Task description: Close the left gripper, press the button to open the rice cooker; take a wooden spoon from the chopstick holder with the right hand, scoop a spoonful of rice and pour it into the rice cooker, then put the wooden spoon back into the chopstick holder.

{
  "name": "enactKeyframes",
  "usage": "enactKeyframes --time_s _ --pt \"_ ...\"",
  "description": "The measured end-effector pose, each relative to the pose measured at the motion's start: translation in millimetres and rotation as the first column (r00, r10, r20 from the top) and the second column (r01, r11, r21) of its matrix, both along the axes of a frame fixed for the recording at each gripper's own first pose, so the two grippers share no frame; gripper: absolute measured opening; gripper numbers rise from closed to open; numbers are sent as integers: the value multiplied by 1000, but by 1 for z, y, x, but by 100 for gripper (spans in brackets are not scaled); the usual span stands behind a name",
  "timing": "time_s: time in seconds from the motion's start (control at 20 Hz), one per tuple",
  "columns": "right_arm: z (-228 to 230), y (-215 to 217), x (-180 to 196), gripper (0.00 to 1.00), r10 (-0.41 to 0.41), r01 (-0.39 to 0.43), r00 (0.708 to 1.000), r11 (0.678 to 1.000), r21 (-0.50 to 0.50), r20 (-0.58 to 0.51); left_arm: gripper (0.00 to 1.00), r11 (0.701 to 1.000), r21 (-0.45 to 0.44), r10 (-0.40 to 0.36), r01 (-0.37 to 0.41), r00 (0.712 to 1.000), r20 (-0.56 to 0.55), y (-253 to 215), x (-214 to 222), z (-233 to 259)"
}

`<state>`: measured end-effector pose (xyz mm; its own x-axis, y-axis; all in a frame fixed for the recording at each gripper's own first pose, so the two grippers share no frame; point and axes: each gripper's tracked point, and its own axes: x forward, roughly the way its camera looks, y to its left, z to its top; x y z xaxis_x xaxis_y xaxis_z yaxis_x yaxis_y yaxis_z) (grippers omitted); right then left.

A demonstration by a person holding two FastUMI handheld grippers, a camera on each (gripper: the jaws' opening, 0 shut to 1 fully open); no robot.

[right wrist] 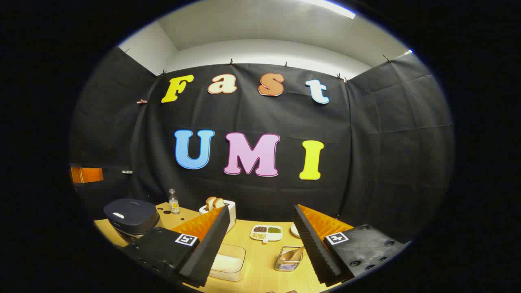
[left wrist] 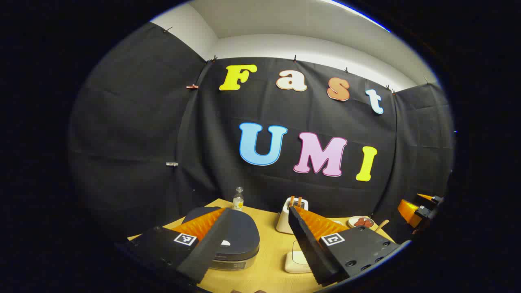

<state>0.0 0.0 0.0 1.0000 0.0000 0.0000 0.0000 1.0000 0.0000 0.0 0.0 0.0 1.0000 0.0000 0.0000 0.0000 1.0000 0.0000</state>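
rice cooker (right wrist: pixel 131 215): dark navy lid, silver base
bench (right wrist: pixel 264 260): light wood grain
wooden spoon (right wrist: pixel 291 254): tan
chopstick holder (right wrist: pixel 287 263): silver wire
toaster (left wrist: pixel 291 215): cream

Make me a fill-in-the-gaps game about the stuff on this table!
1. The rice cooker has its lid ____.
2. The wooden spoon sits in the wire ____ holder.
3. The toaster has two slices of ____ sticking out of its top.
4. The left gripper has its fingers ____, with nothing between them.

Missing words: shut; chopstick; bread; open
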Motion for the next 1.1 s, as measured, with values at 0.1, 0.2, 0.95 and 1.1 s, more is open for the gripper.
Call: enactKeyframes --time_s 0.1,0.2,0.95,1.1 --pt "0 -10 7 98 -23 23 1000 1000 -1 -1 95 1000 18 9 -9 1000 -9 3 3 -7" --pt "2 -10 7 98 -53 53 999 998 17 -10 95 999 25 -22 22 1000 -5 3 5 -8" --pt "0 25 -54 98 -236 238 970 971 33 -61 95 982 75 -171 173 984 -41 51 4 -14" --pt "5 32 -56 98 -237 238 970 971 12 -49 95 981 73 -179 182 983 -37 56 0 -13"
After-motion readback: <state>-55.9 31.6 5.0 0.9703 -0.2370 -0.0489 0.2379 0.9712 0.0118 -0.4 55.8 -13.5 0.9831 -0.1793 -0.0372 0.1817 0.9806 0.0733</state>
